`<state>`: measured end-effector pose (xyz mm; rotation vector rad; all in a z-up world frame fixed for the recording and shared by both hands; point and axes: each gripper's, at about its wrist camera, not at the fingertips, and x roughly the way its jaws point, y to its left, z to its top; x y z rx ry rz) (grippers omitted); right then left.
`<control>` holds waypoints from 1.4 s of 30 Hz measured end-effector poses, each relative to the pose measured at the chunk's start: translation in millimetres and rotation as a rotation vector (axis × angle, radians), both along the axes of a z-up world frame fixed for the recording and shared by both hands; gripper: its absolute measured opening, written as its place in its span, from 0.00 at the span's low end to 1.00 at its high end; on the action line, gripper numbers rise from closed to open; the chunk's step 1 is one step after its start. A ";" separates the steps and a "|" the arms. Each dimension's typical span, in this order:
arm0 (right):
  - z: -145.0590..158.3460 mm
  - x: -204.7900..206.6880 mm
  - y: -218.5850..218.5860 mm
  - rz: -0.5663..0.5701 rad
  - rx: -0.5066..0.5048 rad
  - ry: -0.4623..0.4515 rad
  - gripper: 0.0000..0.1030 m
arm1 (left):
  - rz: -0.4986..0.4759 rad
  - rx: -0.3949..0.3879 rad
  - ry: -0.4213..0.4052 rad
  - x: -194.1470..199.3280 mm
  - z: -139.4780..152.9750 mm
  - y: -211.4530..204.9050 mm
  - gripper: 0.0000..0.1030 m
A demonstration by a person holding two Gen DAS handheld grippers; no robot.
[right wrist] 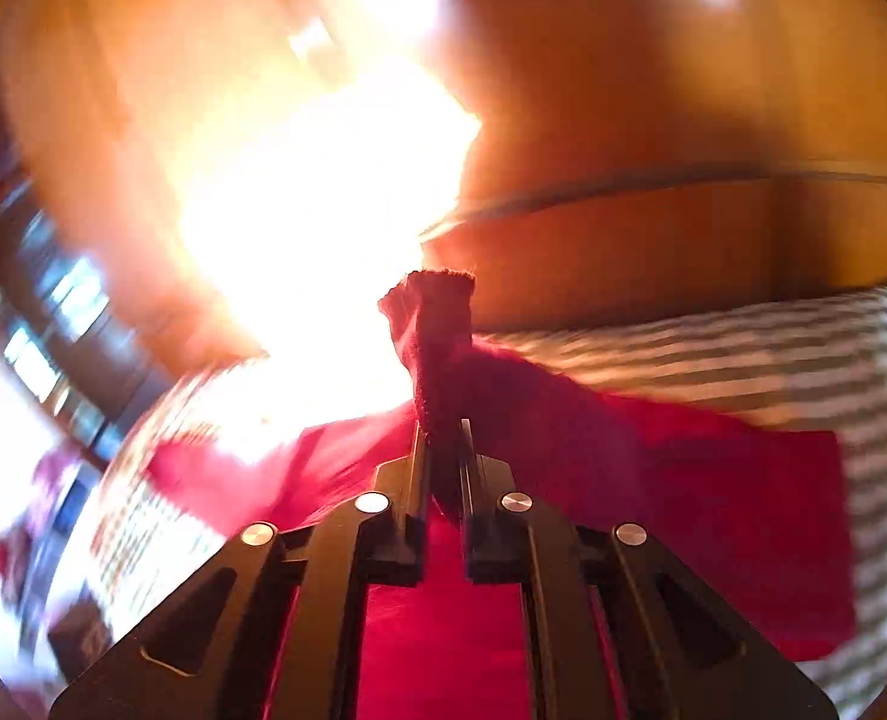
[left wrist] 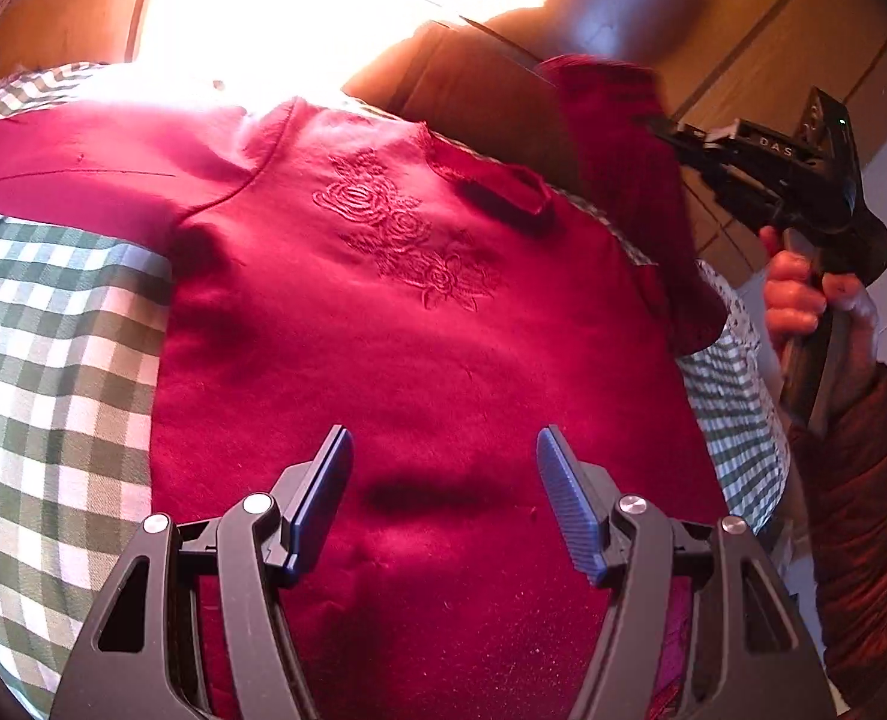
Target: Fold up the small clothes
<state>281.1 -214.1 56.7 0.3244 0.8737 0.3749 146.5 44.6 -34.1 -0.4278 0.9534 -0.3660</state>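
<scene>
Left wrist view: a red sweater (left wrist: pixel 383 312) lies spread, front up, on a green-and-white checked cloth (left wrist: pixel 53 360); an embroidered rose motif (left wrist: pixel 404 240) sits below the neckline, and one sleeve (left wrist: pixel 65 174) extends flat toward the left edge. The left gripper (left wrist: pixel 443 480) hovers over the lower body of the garment with its jaws well apart; its blue ribbed pads (left wrist: pixel 566 504) hold nothing, and a small shadow falls on the fabric between them. At right, the other sleeve (left wrist: pixel 617 138) is raised off the cloth, its cuff end meeting the right gripper (left wrist: pixel 692 147), which a hand (left wrist: pixel 803 300) in a quilted brown sleeve (left wrist: pixel 863 480) grips by the handle. Right wrist view, heavily blurred: the right gripper's jaws stand almost closed, pinching the sleeve (right wrist: pixel 437 360), whose cuff projects upright beyond the fingertips (right wrist: pixel 422 450). Strong glare washes out the upper centre of both views; wooden panelling (right wrist: pixel 683 90) lies behind.
</scene>
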 end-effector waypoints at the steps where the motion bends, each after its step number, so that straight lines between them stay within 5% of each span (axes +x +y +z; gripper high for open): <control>1: -4.8 2.5 14.4 0.031 0.004 0.020 0.52 | 0.006 -0.007 -0.001 1.8 0.0 2.5 0.61; 2: -7.1 3.1 16.6 0.033 0.014 0.025 0.79 | 0.013 -0.015 0.000 5.1 0.2 5.4 0.61; 9: -25.0 -32.2 -36.6 -0.101 0.090 0.063 0.79 | 0.038 -0.043 -0.007 38.5 0.9 15.7 0.61; 20: -103.4 -152.1 -152.5 -0.344 0.144 0.255 0.79 | 0.026 -0.057 0.071 137.6 -15.9 -18.9 0.54; 22: -108.3 -149.6 -156.4 -0.361 0.185 0.257 0.79 | 0.026 -0.051 0.078 152.7 -19.2 -29.6 0.47; 25: -108.2 -134.9 -152.2 -0.360 0.238 0.232 0.79 | 0.001 -0.049 0.085 170.5 -16.4 -42.0 0.07; 32: -99.2 -81.6 -139.4 -0.386 0.272 0.137 0.86 | 0.144 -0.086 -0.070 158.4 31.9 0.8 0.07; 38: -129.0 -79.1 -120.3 -0.342 0.221 0.232 0.86 | 0.124 0.117 0.020 154.4 -8.2 2.7 0.07; 42: -113.4 -91.4 -109.9 -0.281 0.170 0.242 0.86 | 0.119 0.145 0.011 149.8 -18.8 -5.5 0.08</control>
